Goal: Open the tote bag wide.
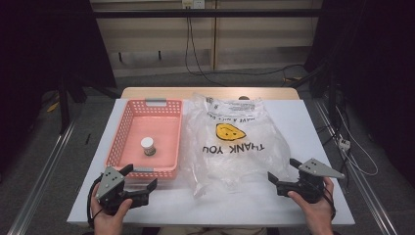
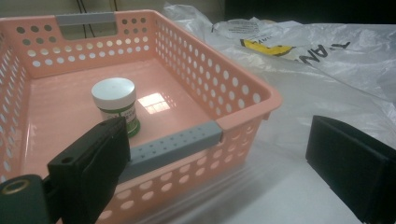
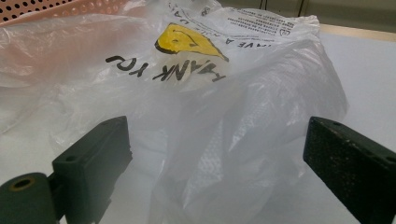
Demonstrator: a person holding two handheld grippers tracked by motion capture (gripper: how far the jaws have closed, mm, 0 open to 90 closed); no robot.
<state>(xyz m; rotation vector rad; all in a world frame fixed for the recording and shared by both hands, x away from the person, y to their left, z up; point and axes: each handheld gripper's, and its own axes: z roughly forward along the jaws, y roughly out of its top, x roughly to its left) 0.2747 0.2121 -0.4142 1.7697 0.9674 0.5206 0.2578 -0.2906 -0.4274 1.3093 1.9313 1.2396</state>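
Note:
A pink perforated basket [image 1: 128,128] [image 2: 243,84] lies on the white table at the left, and a small jar [image 1: 148,146] [image 2: 116,103] with a white lid and green label stands upright inside it. Beside it, at the middle, lies a crumpled clear plastic bag [image 1: 235,142] [image 3: 224,107] printed with a yellow smiley and "THANK YOU". My left gripper [image 1: 141,177] [image 2: 219,172] is open just in front of the basket's near grey handle. My right gripper [image 1: 282,169] [image 3: 219,163] is open at the bag's near right edge, nothing between its jaws.
The white table [image 1: 313,127] has bare surface to the right of the bag and along the front edge. A wooden board edge [image 1: 147,91] shows at the back. Cables [image 1: 342,142] hang off the right side. Dark stands flank the table.

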